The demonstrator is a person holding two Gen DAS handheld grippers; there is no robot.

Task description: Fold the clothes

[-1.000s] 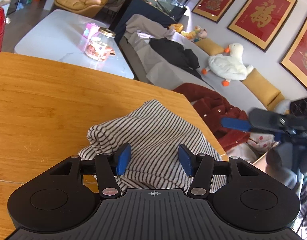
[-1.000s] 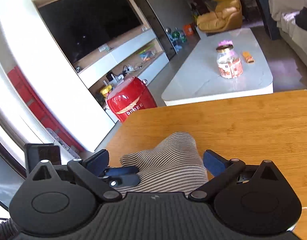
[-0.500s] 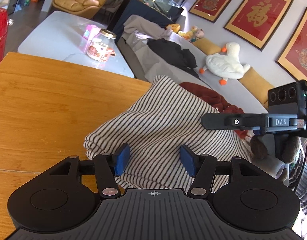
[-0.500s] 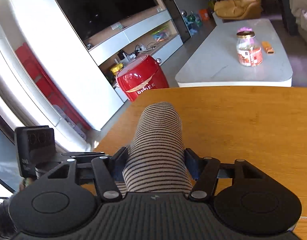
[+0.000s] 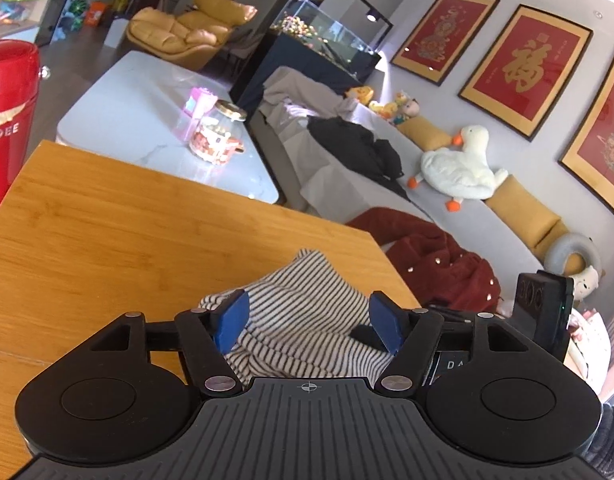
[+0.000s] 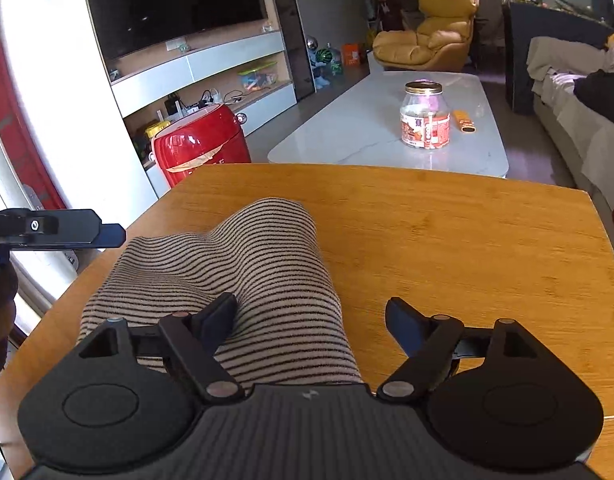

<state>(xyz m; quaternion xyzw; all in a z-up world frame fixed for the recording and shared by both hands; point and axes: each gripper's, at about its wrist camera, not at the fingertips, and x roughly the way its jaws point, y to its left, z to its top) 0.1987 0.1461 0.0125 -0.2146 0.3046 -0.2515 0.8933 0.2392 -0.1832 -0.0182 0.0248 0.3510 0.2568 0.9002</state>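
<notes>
Left wrist view: the left gripper [image 5: 309, 320] hovers low over a striped sweater [image 5: 303, 312] that lies bunched at the near right corner of the wooden table [image 5: 107, 248]. Its blue pads [image 5: 231, 320] stand wide apart with cloth between them but not pinched — the jaws are open and hold nothing. The right gripper [image 5: 447, 322] shows edge-on just to the right, near the sweater's right side. Beyond the table edge a sofa [image 5: 467, 216] carries a red coat [image 5: 443, 272] and a toy goose [image 5: 459, 168].

Right wrist view: the right gripper [image 6: 311, 320] is spread wide too; its left finger rests against the folded bulk, its right finger sits over bare wood, apart from the cloth. So it grips nothing. The sweater lies in a thick rounded roll running from near to far, its far end near the middle of the table, with a flatter part to the left. A jar [image 6: 425, 116] stands on the white coffee table [image 6: 367, 140] beyond.

The step in hand looks like a release after a fold was laid over. The bundle seems lumpy, so the next move likely calls for pressing it flat or picking up a fresh edge — with both grippers closing on a single layer, not the whole roll.
</notes>
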